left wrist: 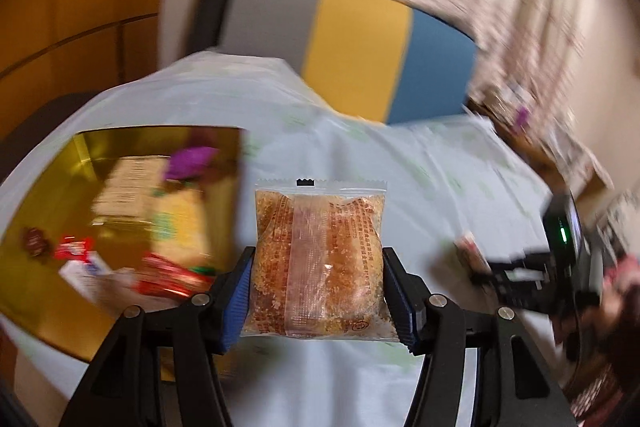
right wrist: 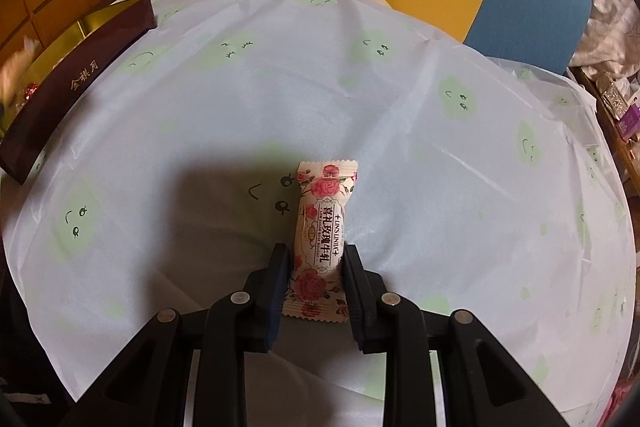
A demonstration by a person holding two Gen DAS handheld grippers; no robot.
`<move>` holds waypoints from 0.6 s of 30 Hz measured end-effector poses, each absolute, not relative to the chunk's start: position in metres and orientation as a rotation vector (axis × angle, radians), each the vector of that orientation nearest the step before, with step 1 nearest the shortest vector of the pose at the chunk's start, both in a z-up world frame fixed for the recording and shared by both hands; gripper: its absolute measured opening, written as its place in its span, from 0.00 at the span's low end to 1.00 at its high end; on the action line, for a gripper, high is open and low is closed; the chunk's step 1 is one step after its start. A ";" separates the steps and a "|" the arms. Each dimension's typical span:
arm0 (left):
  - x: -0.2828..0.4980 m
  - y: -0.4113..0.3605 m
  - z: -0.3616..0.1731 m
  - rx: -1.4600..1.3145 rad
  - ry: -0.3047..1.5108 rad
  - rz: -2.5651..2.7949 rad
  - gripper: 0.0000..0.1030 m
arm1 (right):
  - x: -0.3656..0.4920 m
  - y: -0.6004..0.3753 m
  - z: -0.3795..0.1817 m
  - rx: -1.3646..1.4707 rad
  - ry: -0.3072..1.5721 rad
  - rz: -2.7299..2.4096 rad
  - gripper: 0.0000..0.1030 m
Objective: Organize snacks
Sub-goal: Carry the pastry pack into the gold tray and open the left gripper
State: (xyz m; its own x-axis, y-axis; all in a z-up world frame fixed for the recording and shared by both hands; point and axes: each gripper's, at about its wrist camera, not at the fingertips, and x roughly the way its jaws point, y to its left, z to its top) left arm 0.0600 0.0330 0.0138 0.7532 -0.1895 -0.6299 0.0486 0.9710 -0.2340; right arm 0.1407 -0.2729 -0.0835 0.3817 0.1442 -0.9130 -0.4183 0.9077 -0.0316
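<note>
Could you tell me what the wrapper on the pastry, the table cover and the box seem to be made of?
Pastry wrapper: clear glossy plastic film, crimped top edge, contents visible. Table cover: thin matte sheet, creased, probably disposable plastic or paper. Box: likely card, dark brown outside, mirror-like gold lining.

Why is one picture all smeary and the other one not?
Left wrist view: the gold box and the room are smeared by motion blur; only the clear snack packet looks sharp. Right wrist view: sharp, with a dark shadow left of the rose candy; the tablecloth bulges from the fisheye lens.
</note>
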 end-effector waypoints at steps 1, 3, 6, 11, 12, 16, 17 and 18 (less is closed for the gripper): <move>0.060 0.048 0.018 -0.231 0.705 -0.097 0.59 | 0.141 -0.273 -0.083 -0.274 1.127 0.364 0.26; 0.062 0.081 0.023 -0.290 0.706 -0.033 0.59 | 0.141 -0.274 -0.083 -0.276 1.127 0.364 0.26; 0.064 0.126 0.025 -0.352 0.704 0.066 0.59 | 0.141 -0.274 -0.083 -0.273 1.128 0.363 0.26; 0.072 0.179 0.008 -0.430 0.785 0.162 0.59 | 0.141 -0.274 -0.084 -0.272 1.127 0.363 0.26; 0.073 0.185 0.003 -0.445 0.803 0.177 0.59 | 0.141 -0.274 -0.084 -0.272 1.127 0.362 0.26; 0.083 0.202 -0.009 -0.489 0.851 0.185 0.59 | 0.141 -0.274 -0.084 -0.272 1.124 0.359 0.26; 0.085 0.203 -0.010 -0.491 0.858 0.180 0.59 | 0.140 -0.274 -0.084 -0.271 1.123 0.358 0.26; 0.088 0.204 -0.013 -0.490 0.870 0.181 0.59 | 0.141 -0.274 -0.084 -0.270 1.123 0.358 0.26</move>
